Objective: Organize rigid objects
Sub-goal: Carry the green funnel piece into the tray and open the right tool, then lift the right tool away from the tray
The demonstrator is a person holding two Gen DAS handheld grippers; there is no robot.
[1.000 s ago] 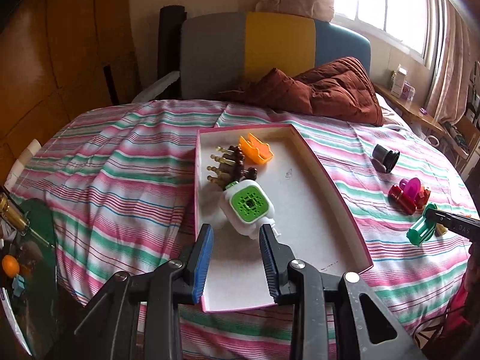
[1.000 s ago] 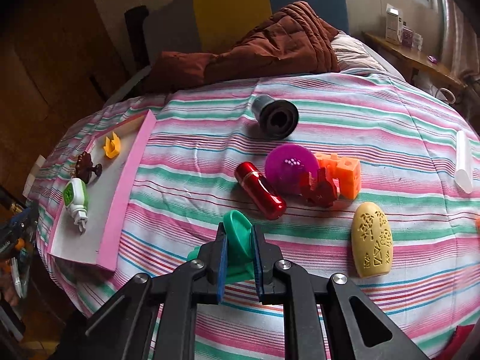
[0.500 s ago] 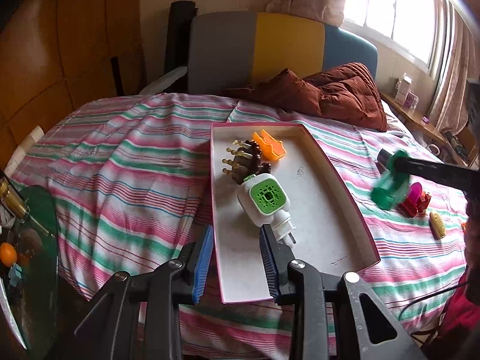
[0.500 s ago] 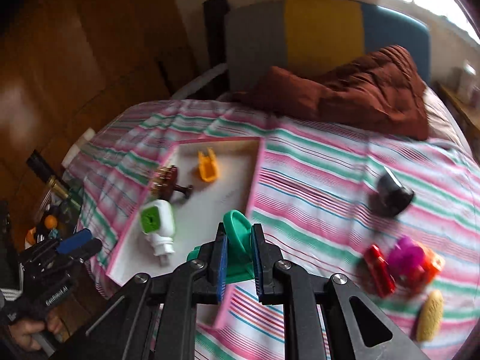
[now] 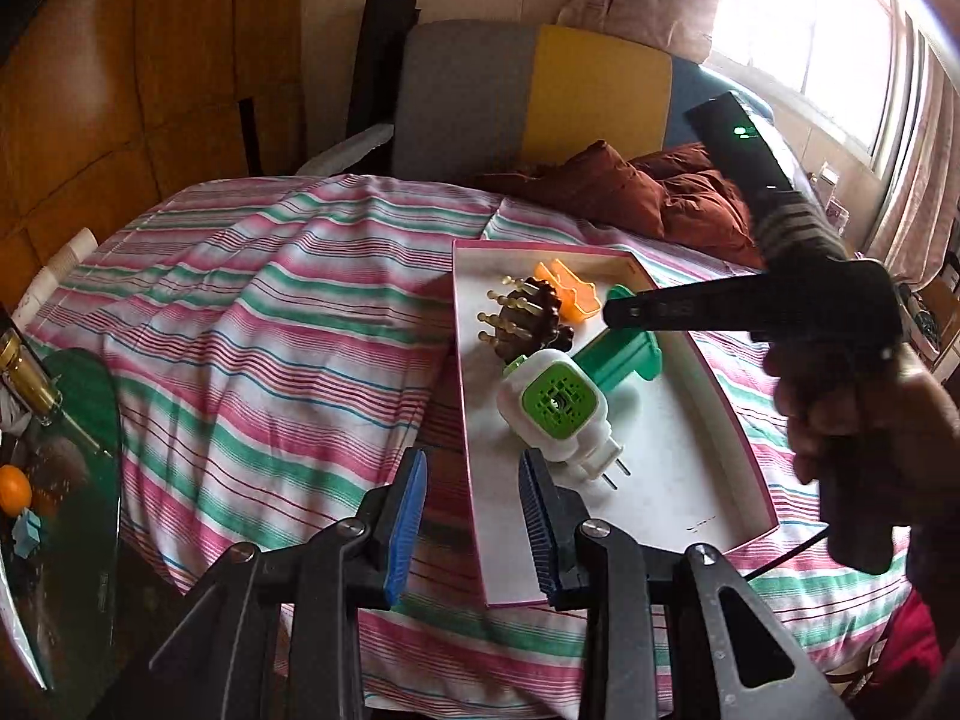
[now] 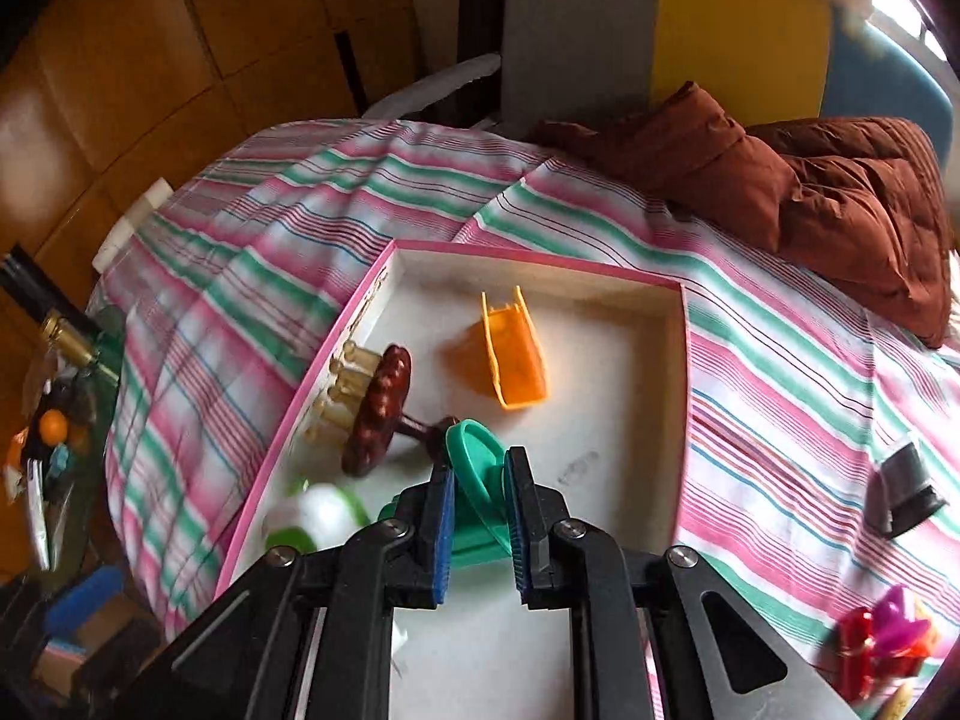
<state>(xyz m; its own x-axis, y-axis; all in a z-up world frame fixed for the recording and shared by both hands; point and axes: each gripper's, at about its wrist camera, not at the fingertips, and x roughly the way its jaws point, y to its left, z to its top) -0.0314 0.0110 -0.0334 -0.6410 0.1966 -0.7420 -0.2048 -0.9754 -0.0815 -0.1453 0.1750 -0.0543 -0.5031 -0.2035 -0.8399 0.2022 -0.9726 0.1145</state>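
The right gripper (image 6: pixel 477 531) had carried the green plastic piece (image 6: pixel 474 480) away from the other toys on the striped bed (image 6: pixel 240 276) and over to the pink box (image 6: pixel 354 306). A second before, it was by the red tube and the purple toy; now it hung above the white floor of the box. That meant this piece was almost put away, and only letting go was left.

The green piece sat between the two blue pads (image 6: pixel 443 531) of the right gripper. The pads were close together, touching the piece and just starting to loosen. Just in front of the gripper lay the brown brush (image 6: pixel 381 414), and a bit farther ahead the orange scoop (image 6: pixel 519 360). Below and to the left of it was the white and green plug-in (image 6: pixel 312 513).

The left gripper (image 5: pixel 474 525) had barely moved. It hung over the near edge of the box, held nothing, and had a small gap between its pads. The plug-in lay just ahead of it.

More toys waited on the bed off to the right, like the black cap (image 6: pixel 903 495).
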